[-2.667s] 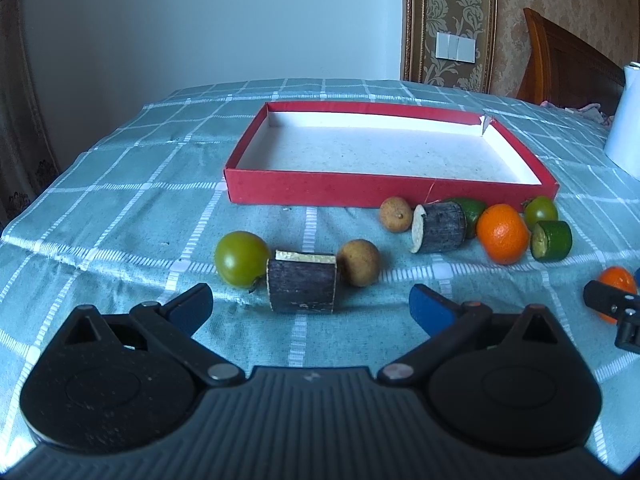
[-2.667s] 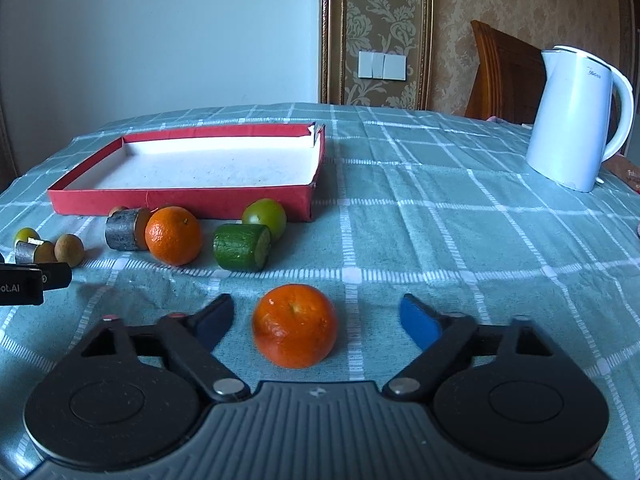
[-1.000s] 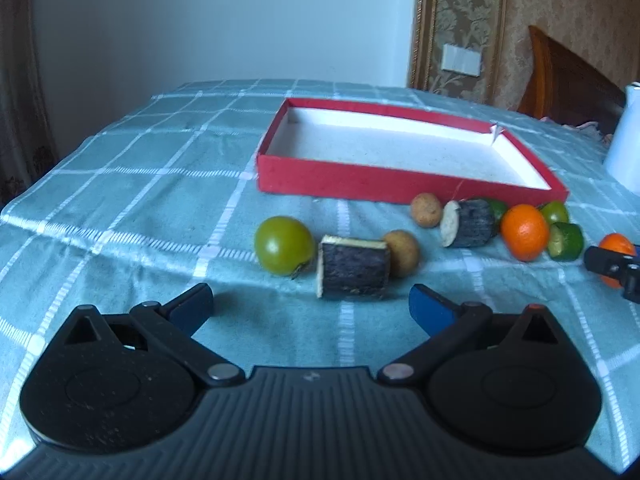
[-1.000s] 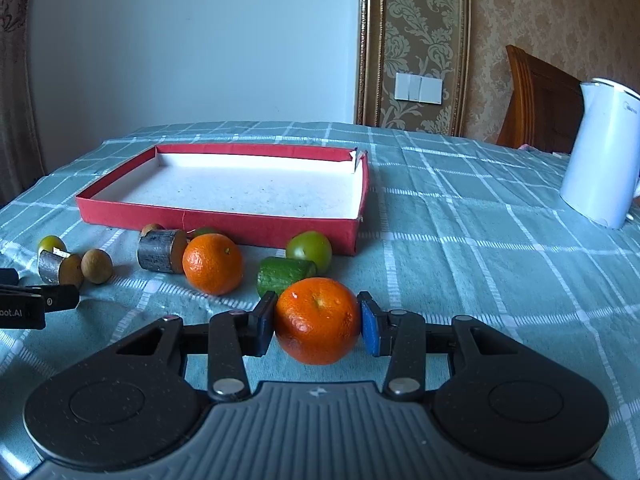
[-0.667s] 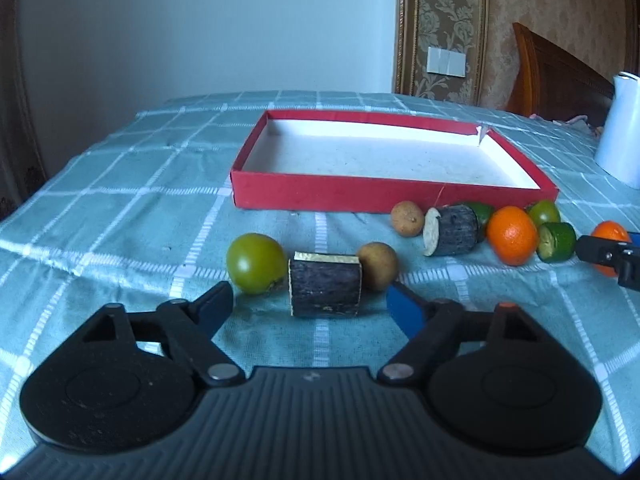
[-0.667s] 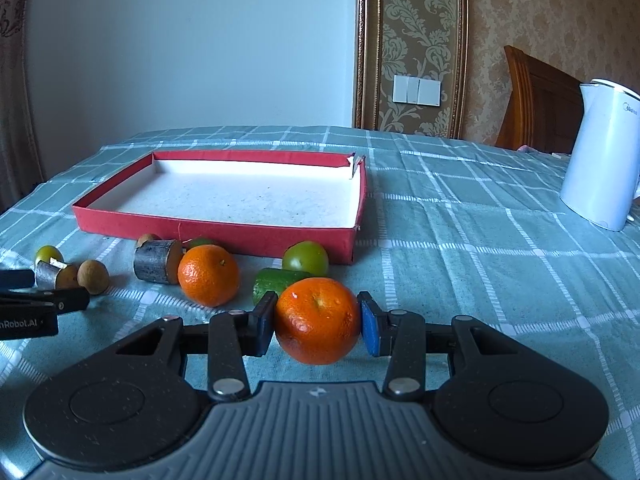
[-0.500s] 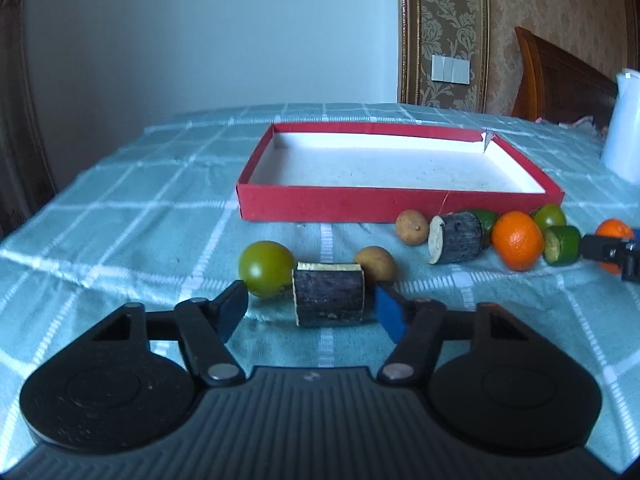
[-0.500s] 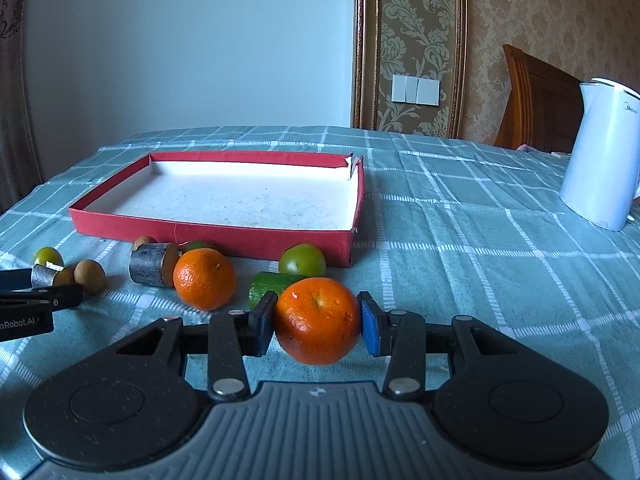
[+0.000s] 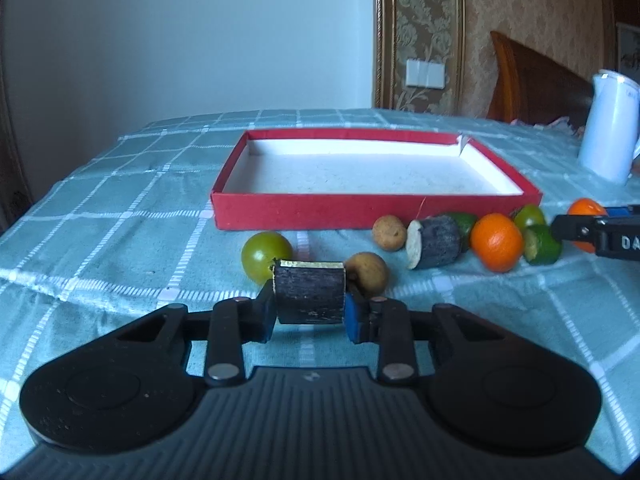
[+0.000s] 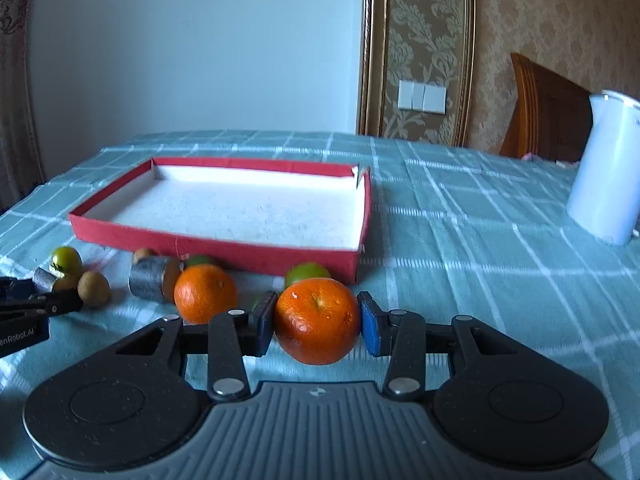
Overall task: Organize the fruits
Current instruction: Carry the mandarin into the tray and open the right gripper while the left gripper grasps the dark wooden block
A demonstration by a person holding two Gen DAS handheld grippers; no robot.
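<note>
Left wrist view alone shows left tongs (image 9: 309, 313) just closed, clamping the dark cylinder (image 9: 309, 297); right tongs (image 10: 317, 329) grip an orange (image 10: 317, 320).

Red tray (image 10: 224, 246): shallow, white inside, on checked tablecloth (image 10: 480, 240). Nearer than its front wall: right gripper (image 10: 318, 322) clamping an orange (image 10: 318, 320); second orange (image 10: 205, 292); dark cylinder piece (image 10: 150, 278). Far right of tray: white kettle (image 10: 606, 168).
</note>
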